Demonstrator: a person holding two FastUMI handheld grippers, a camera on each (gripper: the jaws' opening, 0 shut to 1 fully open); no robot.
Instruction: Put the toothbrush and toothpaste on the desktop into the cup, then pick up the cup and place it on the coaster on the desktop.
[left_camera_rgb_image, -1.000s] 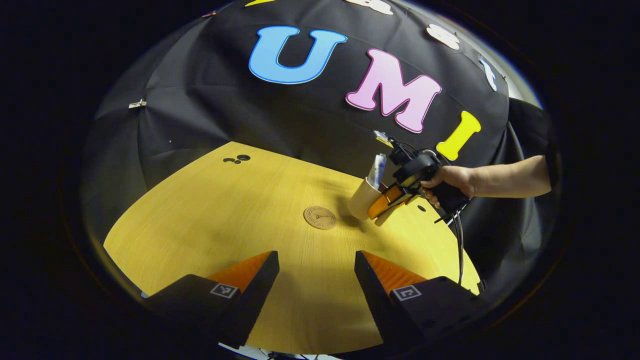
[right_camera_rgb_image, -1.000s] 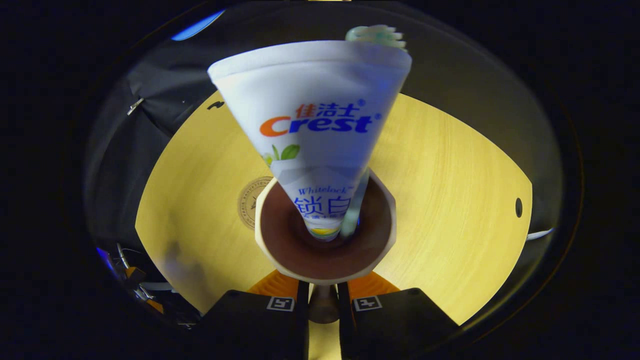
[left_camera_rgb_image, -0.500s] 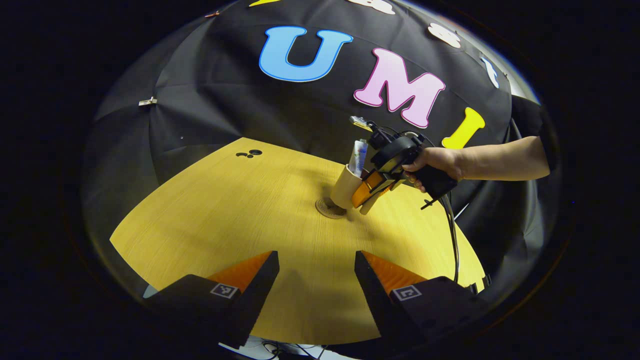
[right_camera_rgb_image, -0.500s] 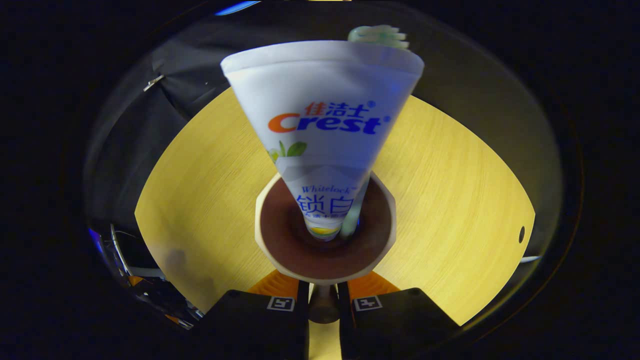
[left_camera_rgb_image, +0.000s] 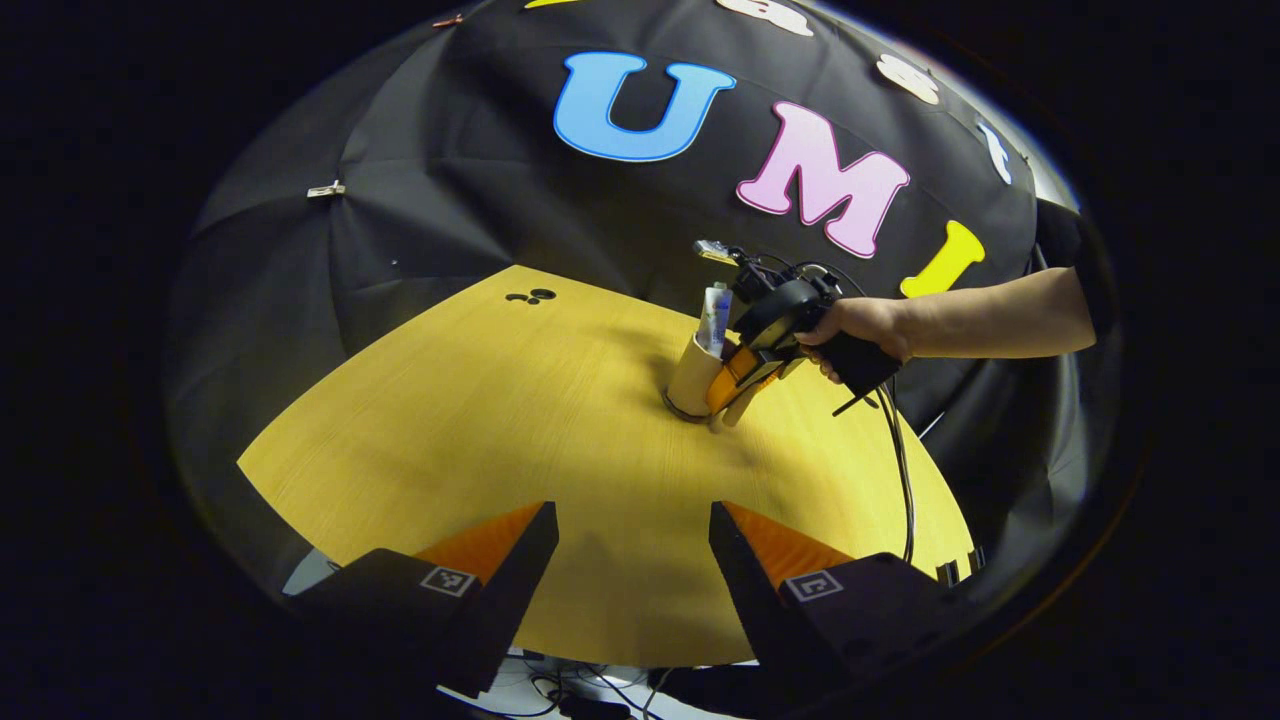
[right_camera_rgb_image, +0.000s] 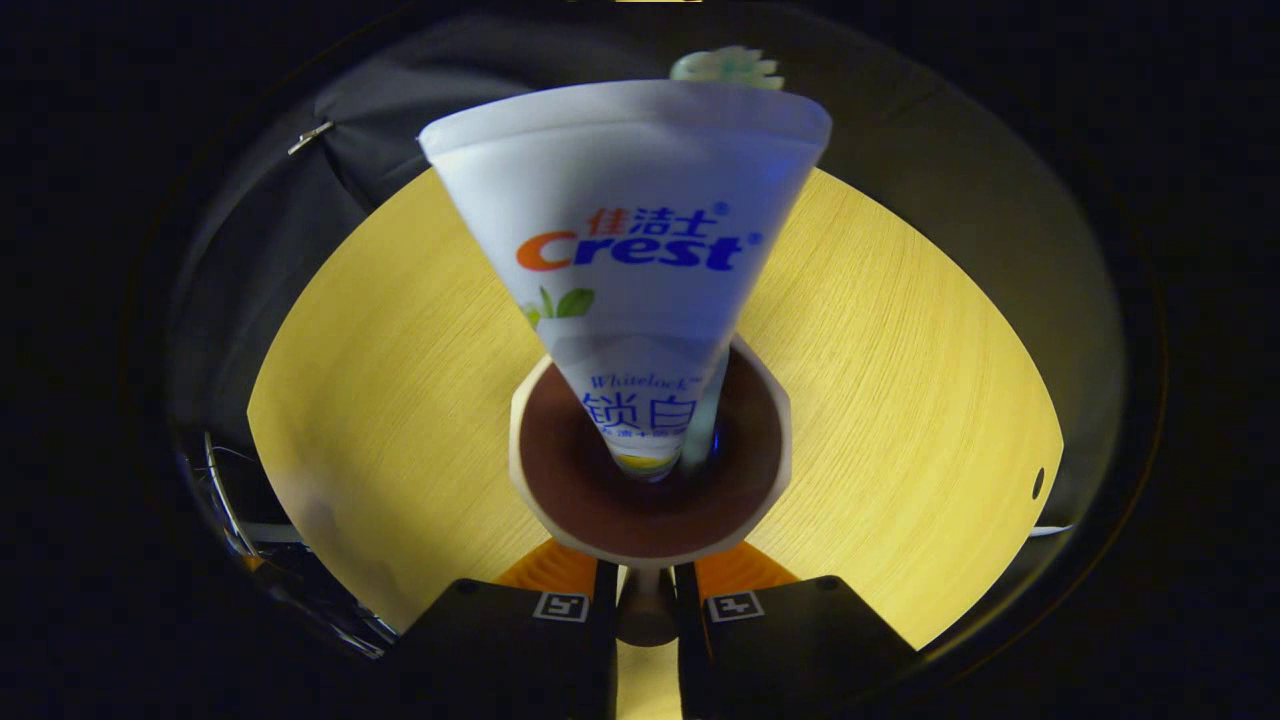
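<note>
A beige cup (left_camera_rgb_image: 692, 378) with a dark inside (right_camera_rgb_image: 650, 455) holds a white toothpaste tube (right_camera_rgb_image: 630, 250) and a toothbrush, whose pale head (right_camera_rgb_image: 725, 65) pokes out behind the tube. My right gripper (right_camera_rgb_image: 647, 610) is shut on the cup's handle. In the left gripper view, a hand (left_camera_rgb_image: 860, 330) holds that right gripper (left_camera_rgb_image: 738, 378) beside the cup, and the toothpaste tube (left_camera_rgb_image: 714, 318) sticks up from it. The cup's base sits over the round coaster (left_camera_rgb_image: 673, 408), of which a dark sliver shows. I cannot tell whether they touch. My left gripper (left_camera_rgb_image: 635, 560) hangs open over the table's near edge.
The yellow wooden table (left_camera_rgb_image: 480, 420) spreads out around the cup. Small dark holes (left_camera_rgb_image: 530, 296) mark its far corner, and another hole (right_camera_rgb_image: 1037, 483) lies near its right edge. A cable (left_camera_rgb_image: 905, 480) trails from the right gripper across the table's right side.
The right gripper has carried the cup leftward from beside the coaster to over it and lowered it, so the coaster is now nearly covered. The left gripper stayed open and drifted slightly.
</note>
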